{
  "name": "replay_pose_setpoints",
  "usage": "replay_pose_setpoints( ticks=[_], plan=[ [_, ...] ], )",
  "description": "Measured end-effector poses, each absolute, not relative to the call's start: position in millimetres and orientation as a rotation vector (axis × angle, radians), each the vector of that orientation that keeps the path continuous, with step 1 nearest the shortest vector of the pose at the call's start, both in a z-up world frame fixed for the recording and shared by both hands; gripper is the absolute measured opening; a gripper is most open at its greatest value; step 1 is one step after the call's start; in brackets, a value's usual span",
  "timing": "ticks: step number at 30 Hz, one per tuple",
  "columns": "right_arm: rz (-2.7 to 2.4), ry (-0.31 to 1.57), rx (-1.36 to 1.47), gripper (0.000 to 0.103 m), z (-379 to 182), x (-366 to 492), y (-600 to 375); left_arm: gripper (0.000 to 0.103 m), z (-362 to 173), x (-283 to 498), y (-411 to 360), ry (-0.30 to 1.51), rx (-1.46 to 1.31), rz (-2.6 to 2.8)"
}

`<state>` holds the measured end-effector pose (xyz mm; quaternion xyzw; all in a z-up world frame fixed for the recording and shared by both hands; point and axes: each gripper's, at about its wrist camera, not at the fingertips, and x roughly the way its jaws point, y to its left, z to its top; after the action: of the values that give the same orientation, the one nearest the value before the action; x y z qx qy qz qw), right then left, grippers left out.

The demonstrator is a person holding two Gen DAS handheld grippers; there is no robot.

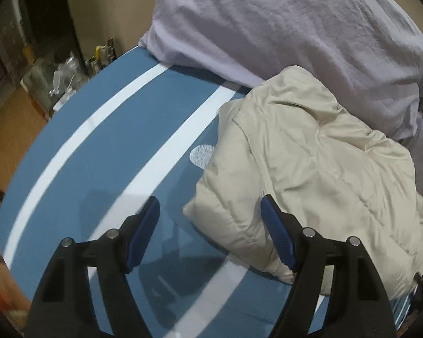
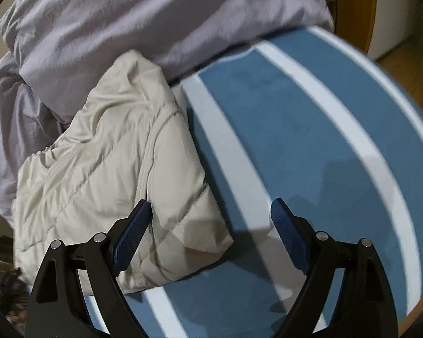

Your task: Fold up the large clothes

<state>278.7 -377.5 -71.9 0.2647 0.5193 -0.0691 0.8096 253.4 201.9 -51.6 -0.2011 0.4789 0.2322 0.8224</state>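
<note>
So the cream puffer jacket (image 1: 310,169) is sitting bunched into a thick, roughly folded bundle on the bed, on top of a blue sheet with white stripes (image 1: 104,152). Its quilted seams are showing and one padded corner is pointing toward the near edge.

From the left wrist view, the left gripper (image 1: 210,233) is hanging above the sheet with its jaws standing wide apart and nothing between them. The jacket's near corner is lying just beside the right-hand blue pad (image 1: 276,233), partly behind it in the picture. I honestly can't tell if that pad is touching the fabric or just hovering over it. The other pad is over bare sheet.

From the right wrist view it's basically mirrored: the right gripper (image 2: 211,233) is also spread wide and gripping nothing, and the jacket (image 2: 104,169) is lying to its left, with the left pad (image 2: 132,239) overlapping the bundle's edge in the picture. The right pad is over the striped sheet (image 2: 310,146).

Behind the jacket, a big rumpled lavender duvet (image 1: 296,28) is piling up against it, touching its far side. Off the bed's edge, wooden flooring (image 1: 11,129) is showing, plus some blurry clutter (image 1: 67,73) by the wall that I can't make out.
</note>
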Motion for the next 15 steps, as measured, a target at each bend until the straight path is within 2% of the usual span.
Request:
replay_pose_setpoints(
  ticks=[6, 10, 15],
  plan=[
    [-0.154, 1.135, 0.712, 0.089, -87, 279, -388, 0.075, -61, 251, 216, 1.017, -0.555, 0.464],
    [-0.189, 1.132, 0.835, 0.091, -97, 275, -389, 0.085, -71, 248, 226, 1.028, -0.623, 0.461],
    [-0.206, 1.122, 0.914, 0.092, -98, 268, -387, 0.085, -78, 254, 229, 1.05, -0.628, 0.445]
  ],
)
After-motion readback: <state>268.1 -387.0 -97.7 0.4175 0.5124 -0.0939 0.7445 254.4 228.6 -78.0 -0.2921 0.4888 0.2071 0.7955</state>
